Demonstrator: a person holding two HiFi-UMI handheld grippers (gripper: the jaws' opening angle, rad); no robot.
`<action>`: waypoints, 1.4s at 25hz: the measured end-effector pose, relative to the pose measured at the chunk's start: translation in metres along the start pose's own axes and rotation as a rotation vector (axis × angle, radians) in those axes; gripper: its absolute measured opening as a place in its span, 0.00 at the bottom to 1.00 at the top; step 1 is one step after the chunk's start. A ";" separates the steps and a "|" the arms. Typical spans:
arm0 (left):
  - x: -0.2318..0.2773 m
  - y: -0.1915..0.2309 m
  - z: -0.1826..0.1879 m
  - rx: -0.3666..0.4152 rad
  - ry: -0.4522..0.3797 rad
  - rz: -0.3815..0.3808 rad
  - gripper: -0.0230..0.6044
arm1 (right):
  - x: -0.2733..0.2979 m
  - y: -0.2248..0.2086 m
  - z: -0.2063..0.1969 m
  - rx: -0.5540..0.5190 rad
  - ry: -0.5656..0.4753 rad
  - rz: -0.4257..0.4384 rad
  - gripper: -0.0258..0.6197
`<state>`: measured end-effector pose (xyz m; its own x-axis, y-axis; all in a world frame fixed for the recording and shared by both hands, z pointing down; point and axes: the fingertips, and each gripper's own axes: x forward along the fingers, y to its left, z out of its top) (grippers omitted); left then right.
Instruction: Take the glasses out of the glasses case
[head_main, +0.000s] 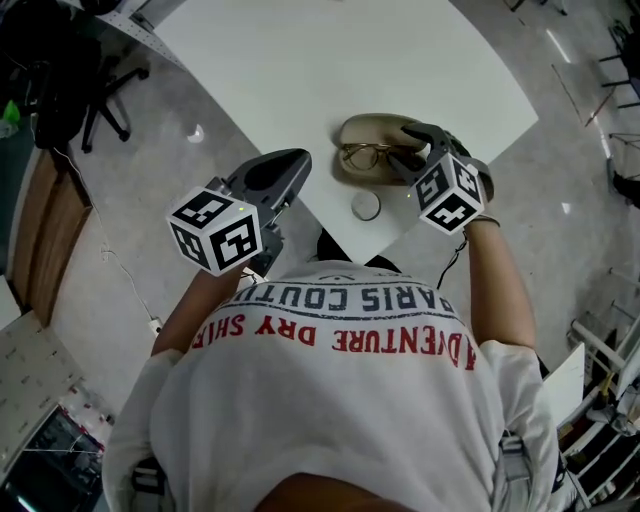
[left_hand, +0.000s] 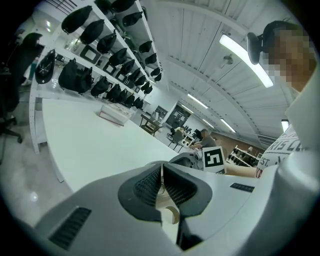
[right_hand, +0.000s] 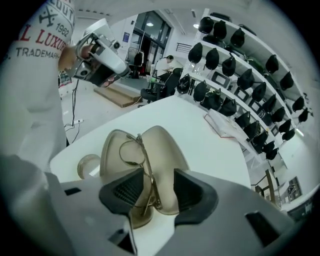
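Observation:
An open beige glasses case (head_main: 368, 133) lies near the front edge of the white table (head_main: 330, 60). Thin metal-framed glasses (head_main: 364, 155) rest in it. My right gripper (head_main: 410, 152) points steeply down into the case. In the right gripper view the case (right_hand: 162, 145) fills the middle, and the glasses (right_hand: 131, 150) run between the pads of the right gripper (right_hand: 152, 187), which stand apart and do not press on the frame. My left gripper (head_main: 290, 165) hovers off the table's left front corner. In its own view the left gripper (left_hand: 161, 182) is shut with nothing in it.
A small round ring-shaped object (head_main: 366, 206) sits on the table just in front of the case, also seen as the ring (right_hand: 87, 165). A black office chair (head_main: 100, 100) stands on the floor at left. Shelves of black bags (right_hand: 235, 65) line the far wall.

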<state>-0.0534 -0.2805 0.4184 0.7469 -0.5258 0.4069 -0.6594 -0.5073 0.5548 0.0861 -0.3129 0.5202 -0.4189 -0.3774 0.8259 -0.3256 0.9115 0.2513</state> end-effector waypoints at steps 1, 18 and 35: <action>0.000 0.001 -0.001 -0.003 0.002 -0.001 0.09 | 0.003 0.000 -0.002 -0.017 0.014 -0.001 0.34; 0.002 0.016 -0.012 -0.042 0.006 0.002 0.09 | 0.022 0.011 -0.005 -0.183 0.090 0.033 0.13; -0.003 0.015 -0.014 -0.056 -0.007 -0.013 0.09 | 0.014 0.014 -0.001 -0.274 0.122 0.031 0.10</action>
<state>-0.0638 -0.2771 0.4354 0.7549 -0.5243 0.3940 -0.6434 -0.4757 0.5997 0.0762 -0.3057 0.5359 -0.3145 -0.3409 0.8859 -0.0662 0.9389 0.3378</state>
